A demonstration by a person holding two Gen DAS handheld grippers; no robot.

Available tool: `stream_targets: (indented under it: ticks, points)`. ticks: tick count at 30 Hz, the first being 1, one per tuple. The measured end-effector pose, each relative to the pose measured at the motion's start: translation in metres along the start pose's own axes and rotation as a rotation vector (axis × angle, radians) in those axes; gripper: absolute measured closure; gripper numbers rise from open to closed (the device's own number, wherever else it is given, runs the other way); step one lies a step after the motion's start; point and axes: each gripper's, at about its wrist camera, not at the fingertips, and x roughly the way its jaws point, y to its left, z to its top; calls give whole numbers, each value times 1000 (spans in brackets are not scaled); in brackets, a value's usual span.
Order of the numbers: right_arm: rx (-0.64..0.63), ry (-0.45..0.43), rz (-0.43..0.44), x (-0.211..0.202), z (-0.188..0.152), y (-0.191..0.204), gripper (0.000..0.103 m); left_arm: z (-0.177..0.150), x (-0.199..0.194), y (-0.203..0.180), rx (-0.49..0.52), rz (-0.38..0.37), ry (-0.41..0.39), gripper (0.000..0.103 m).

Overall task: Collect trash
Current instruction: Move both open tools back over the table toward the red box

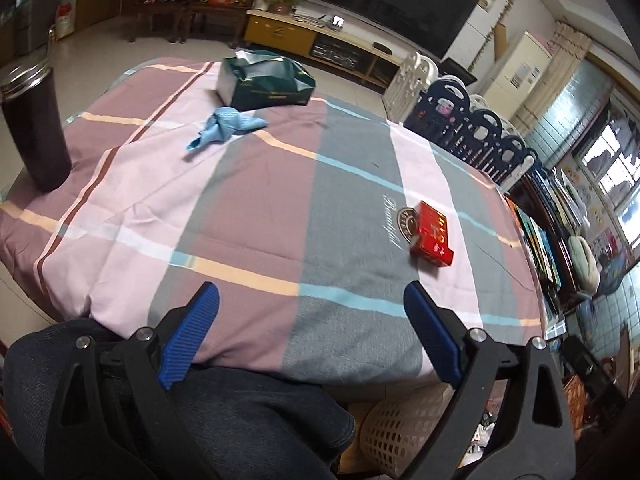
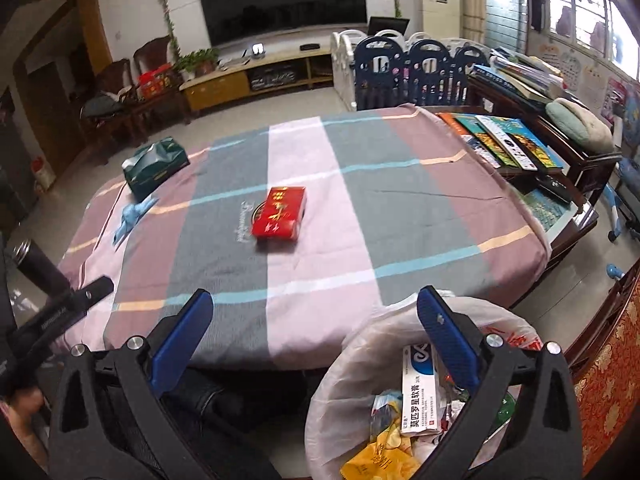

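Note:
A red cigarette pack [image 1: 432, 236] lies on the plaid tablecloth; it also shows in the right wrist view [image 2: 280, 213] at the table's middle. A crumpled blue cloth [image 1: 224, 127] lies farther back near a green tissue box [image 1: 266, 82]; both show at the left in the right wrist view, the cloth [image 2: 132, 216] in front of the box [image 2: 156, 164]. My left gripper [image 1: 312, 304] is open and empty above the table's near edge. My right gripper [image 2: 316, 308] is open and empty, over a bin lined with a white bag [image 2: 360, 360] that holds several wrappers and a medicine box [image 2: 420, 392].
A dark flask [image 1: 34, 128] stands at the table's left edge. A woven basket [image 1: 400, 428] sits under the table by my knee. Books [image 2: 504, 140] lie on a wooden side table to the right. A playpen fence [image 2: 416, 68] stands behind the table.

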Motion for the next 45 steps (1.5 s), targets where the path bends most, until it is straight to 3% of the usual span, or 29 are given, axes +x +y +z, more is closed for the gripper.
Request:
stream_targets:
  ticks: [14, 37, 45]
  points:
    - [12, 75, 55, 8, -10, 8, 3, -2, 5, 7, -15, 1, 17, 10]
    - [-1, 120, 74, 23, -17, 13, 3, -4, 12, 11, -34, 1, 38, 10]
    - [-7, 115, 28, 45, -1, 22, 3, 3, 3, 28, -64, 29, -8, 10]
